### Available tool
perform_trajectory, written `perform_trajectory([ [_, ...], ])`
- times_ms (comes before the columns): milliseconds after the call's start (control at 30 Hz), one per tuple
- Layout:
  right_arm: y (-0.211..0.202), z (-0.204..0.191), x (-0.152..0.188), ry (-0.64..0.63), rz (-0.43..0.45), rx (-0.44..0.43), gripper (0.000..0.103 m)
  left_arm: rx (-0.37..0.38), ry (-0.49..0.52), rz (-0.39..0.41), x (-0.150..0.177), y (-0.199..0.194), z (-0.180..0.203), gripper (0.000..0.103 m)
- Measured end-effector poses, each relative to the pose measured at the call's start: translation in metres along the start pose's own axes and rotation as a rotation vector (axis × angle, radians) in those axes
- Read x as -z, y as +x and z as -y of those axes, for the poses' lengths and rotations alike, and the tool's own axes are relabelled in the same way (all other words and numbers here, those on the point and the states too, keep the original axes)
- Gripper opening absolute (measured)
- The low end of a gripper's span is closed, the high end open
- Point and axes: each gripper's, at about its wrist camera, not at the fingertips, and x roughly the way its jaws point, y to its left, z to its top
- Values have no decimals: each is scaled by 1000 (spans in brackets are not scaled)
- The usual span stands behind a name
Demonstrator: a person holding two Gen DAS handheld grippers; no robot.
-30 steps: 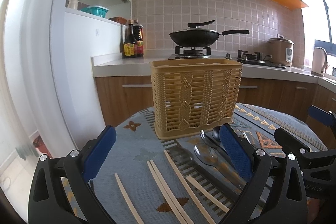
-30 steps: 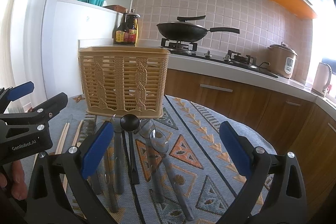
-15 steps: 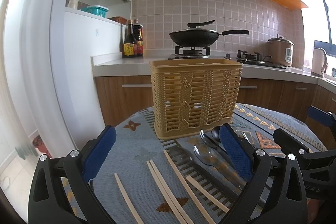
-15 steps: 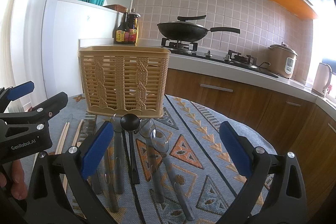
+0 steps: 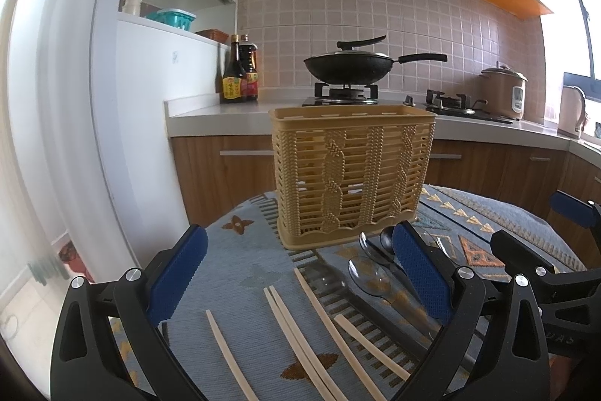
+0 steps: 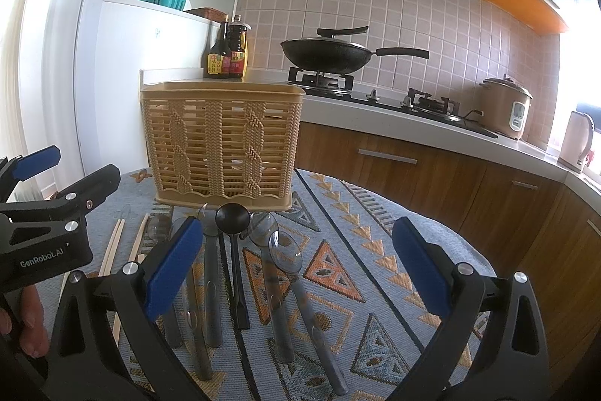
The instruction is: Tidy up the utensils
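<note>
So: one table [image 6: 375, 213] under a patterned blue cloth, kitchen counter [image 5: 210, 111] behind it. On the counter side: one wok [image 6: 325, 53] with lid on the stove, one rice cooker [image 6: 505, 108], one kettle [image 6: 576, 138], two dark sauce bottles [image 5: 240, 70].

One tan slatted basket [image 5: 353, 171] stands upright at the far middle of the table; nothing visible sticking out of it.

Two grippers, both low over the near edge of the table. Left gripper [image 5: 300, 277]: blue pads spread wide, nothing between them, chopsticks lying below the gap. Right gripper [image 6: 300, 265]: pads spread wide too, empty, spoons below the gap. A bit of a hand [image 6: 22, 322] shows at the left edge of the right view, on the left gripper's handle.

Utensils all flat on the cloth, in front of the basket, none in it:
- chopsticks [image 5: 296, 337]: five sticks countable in the left view, on the left part of the table, two of them lying touching as a pair; lower ends cut off by the frame.
- spoons: about six, bowls toward the basket, handles toward the cameras, side by side. One black spoon [image 6: 233, 218], the rest clear/grey spoons [image 6: 285, 254]; exact count unsure, the right gripper's left pad hides some.
</note>
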Motion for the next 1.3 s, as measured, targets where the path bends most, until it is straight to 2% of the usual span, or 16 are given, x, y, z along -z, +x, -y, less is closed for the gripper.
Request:
perform_trajectory([
  [1300,8,4,0,4,-44,51,96,3,-28,-8,0,2,-4,96],
])
